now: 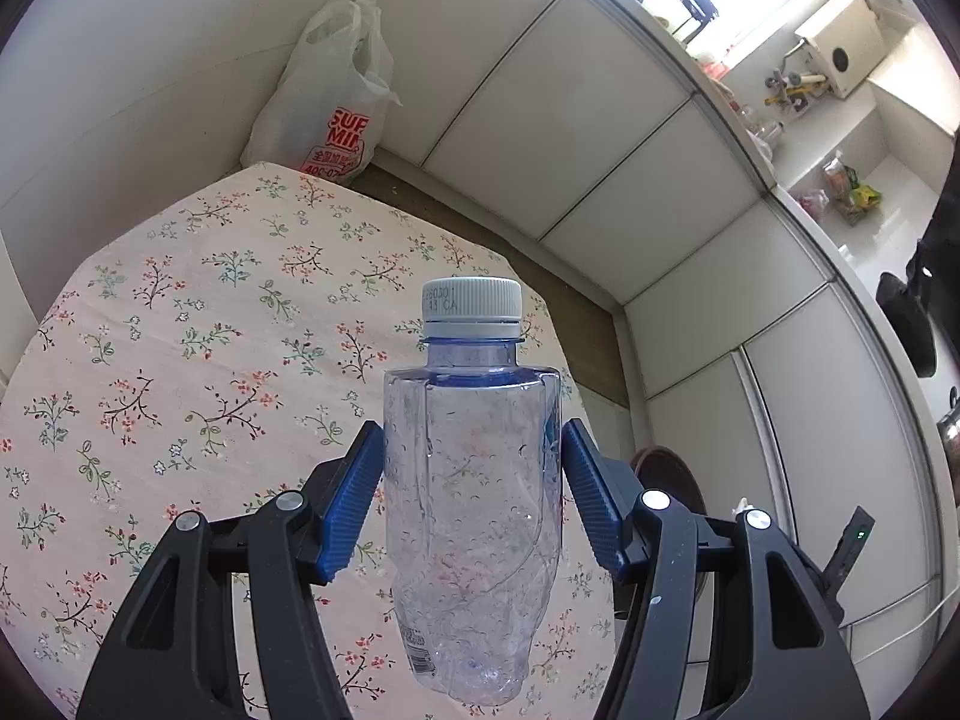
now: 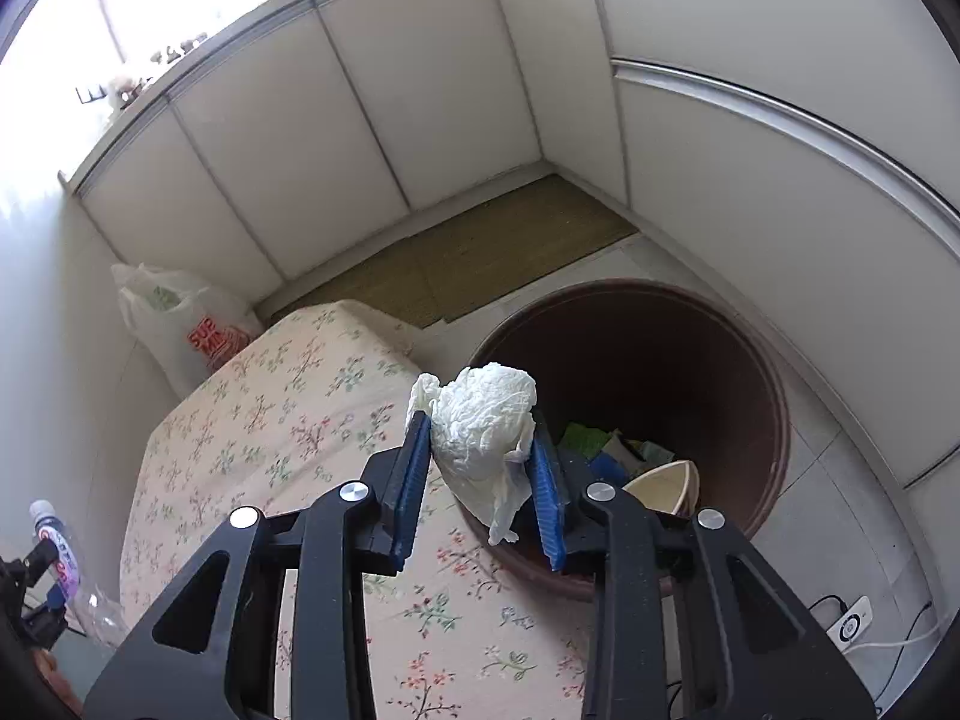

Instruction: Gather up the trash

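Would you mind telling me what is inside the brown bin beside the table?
The brown bin holds green and blue scraps and a cream bowl-like piece. The crumpled tissue in the right gripper and its fingers cover the rest of the bottom.

Home kitchen corner — floral tablecloth (image 1: 198, 360), white cabinets (image 1: 600, 138)

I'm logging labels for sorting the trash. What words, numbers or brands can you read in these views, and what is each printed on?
"SUP" over "MIN", cut off, red print on the plastic bag.
"400-07", cut off, lower on the same bag; the line of characters above it is too blurred.
"43 CA" on the bottle cap; the digits above it are unclear.
The small label low on the bottle: too small to read.
The bottle's red label in the right wrist view: blurred.
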Demonstrator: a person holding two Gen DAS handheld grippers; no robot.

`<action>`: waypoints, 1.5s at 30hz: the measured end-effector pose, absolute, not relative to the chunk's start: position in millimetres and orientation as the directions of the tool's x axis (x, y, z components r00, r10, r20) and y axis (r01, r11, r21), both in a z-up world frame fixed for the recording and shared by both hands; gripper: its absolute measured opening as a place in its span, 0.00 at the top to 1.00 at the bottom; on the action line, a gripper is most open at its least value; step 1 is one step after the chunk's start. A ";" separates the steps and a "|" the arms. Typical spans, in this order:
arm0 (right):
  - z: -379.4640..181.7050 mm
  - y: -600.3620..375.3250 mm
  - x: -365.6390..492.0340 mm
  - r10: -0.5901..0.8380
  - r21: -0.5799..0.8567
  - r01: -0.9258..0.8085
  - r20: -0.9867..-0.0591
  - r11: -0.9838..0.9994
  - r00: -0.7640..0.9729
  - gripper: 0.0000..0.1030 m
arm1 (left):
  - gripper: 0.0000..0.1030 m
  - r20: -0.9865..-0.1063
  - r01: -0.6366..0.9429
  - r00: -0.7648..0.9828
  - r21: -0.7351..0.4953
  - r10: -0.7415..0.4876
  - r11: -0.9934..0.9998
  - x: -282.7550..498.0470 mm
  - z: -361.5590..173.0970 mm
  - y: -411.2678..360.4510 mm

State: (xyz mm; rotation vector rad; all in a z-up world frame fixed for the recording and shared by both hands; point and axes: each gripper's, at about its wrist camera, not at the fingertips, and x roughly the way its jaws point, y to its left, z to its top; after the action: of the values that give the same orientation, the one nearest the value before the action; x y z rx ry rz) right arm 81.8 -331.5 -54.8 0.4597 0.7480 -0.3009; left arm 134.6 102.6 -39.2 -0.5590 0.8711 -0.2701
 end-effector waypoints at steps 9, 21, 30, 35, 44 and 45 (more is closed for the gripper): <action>-48.4 -371.6 62.4 -0.266 0.233 0.553 -0.688 0.800 0.675 0.29 | 0.42 -0.627 0.096 0.588 -0.574 -0.511 0.814 127.6 -38.8 40.3; -28.1 -424.5 11.8 -0.501 0.121 0.717 -0.636 0.687 0.587 0.07 | 0.42 -0.550 0.255 0.488 -0.653 -0.677 0.714 146.1 -17.6 -125.6; -28.1 -453.1 -17.2 -0.546 0.157 0.793 -0.646 0.589 0.534 0.07 | 0.41 -0.575 0.376 0.477 -0.550 -0.665 0.746 159.6 -2.6 -240.0; -24.6 -456.0 -23.7 -0.550 0.143 0.797 -0.652 0.587 0.522 0.07 | 0.30 -0.581 0.414 0.493 -0.498 -0.647 0.762 154.6 8.5 -257.3; 12.1 -408.1 -56.2 -0.612 0.099 0.752 -0.517 0.651 0.598 0.07 | 0.12 -0.513 0.367 0.742 -0.229 -0.432 0.902 76.8 71.0 -199.3; 18.0 -395.9 -63.2 -0.623 0.093 0.746 -0.488 0.659 0.611 0.07 | 0.06 -0.463 0.351 0.794 -0.177 -0.393 0.919 56.7 81.0 -188.5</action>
State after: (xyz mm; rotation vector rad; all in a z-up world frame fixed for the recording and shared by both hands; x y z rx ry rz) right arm -63.2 -395.9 18.0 0.3013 0.4414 -0.8035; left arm 56.7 -188.5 81.0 -0.0828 0.5159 -0.4003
